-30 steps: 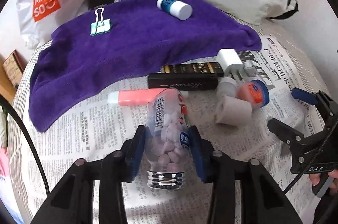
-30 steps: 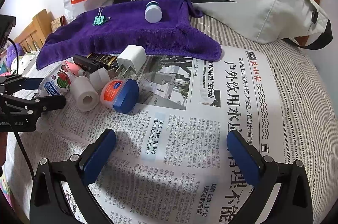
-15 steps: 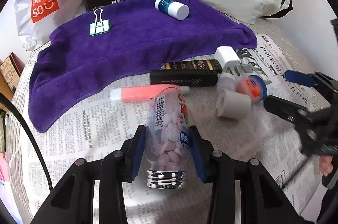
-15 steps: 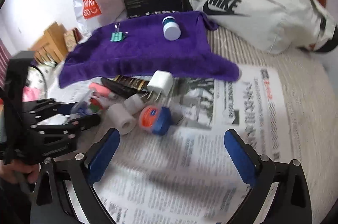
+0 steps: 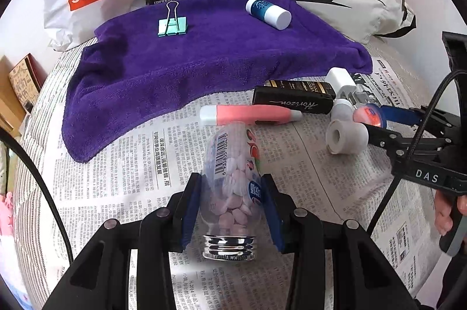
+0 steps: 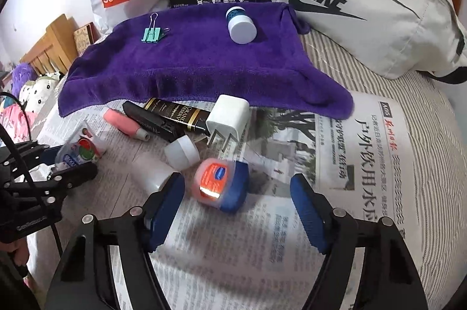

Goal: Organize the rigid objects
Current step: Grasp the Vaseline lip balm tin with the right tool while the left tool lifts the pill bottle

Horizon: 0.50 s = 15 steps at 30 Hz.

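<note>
1. The left gripper (image 5: 230,210) has a black angular frame with blue finger pads (image 5: 191,210); round silver screws sit on its arms.
2. The right gripper (image 6: 238,218) looks the same; white letters "DAS" and a black cable (image 5: 420,131) are on it.

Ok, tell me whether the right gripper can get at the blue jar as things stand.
Probably yes. The right gripper is open and the blue jar lies on the newspaper just ahead, between its pads. The white roll crowds the left-hand pad and might get nudged.
</note>
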Available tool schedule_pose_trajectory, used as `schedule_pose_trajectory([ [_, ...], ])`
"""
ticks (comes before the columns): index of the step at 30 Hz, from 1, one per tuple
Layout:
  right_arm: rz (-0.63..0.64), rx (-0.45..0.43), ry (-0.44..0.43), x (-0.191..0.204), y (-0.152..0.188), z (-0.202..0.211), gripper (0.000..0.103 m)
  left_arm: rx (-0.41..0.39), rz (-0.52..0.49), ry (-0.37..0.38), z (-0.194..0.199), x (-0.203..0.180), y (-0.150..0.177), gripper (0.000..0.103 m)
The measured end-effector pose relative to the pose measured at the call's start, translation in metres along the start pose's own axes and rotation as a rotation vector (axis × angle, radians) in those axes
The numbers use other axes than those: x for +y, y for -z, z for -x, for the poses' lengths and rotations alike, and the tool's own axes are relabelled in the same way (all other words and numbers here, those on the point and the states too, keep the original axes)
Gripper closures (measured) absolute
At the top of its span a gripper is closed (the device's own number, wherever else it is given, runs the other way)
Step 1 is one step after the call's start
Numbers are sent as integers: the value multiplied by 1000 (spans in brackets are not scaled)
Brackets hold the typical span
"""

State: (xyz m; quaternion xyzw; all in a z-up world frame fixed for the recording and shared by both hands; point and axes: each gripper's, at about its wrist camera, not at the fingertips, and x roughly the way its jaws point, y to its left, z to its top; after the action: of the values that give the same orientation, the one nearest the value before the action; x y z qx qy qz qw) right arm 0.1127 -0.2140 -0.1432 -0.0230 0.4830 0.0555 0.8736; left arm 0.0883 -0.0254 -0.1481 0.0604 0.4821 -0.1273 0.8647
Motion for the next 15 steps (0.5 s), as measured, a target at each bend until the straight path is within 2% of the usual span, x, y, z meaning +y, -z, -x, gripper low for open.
schedule_pose_trajectory([
  [2,19,16,19,-1,1,-2,40,-3,1,2,0,0,0,63],
  [10,15,-14,28,-12,2,-3,41,-14,12,-4,1,0,0,63],
  [15,31,-19,8,-8,-2,-4,58,-19,38,-2,0,1,-2,64],
])
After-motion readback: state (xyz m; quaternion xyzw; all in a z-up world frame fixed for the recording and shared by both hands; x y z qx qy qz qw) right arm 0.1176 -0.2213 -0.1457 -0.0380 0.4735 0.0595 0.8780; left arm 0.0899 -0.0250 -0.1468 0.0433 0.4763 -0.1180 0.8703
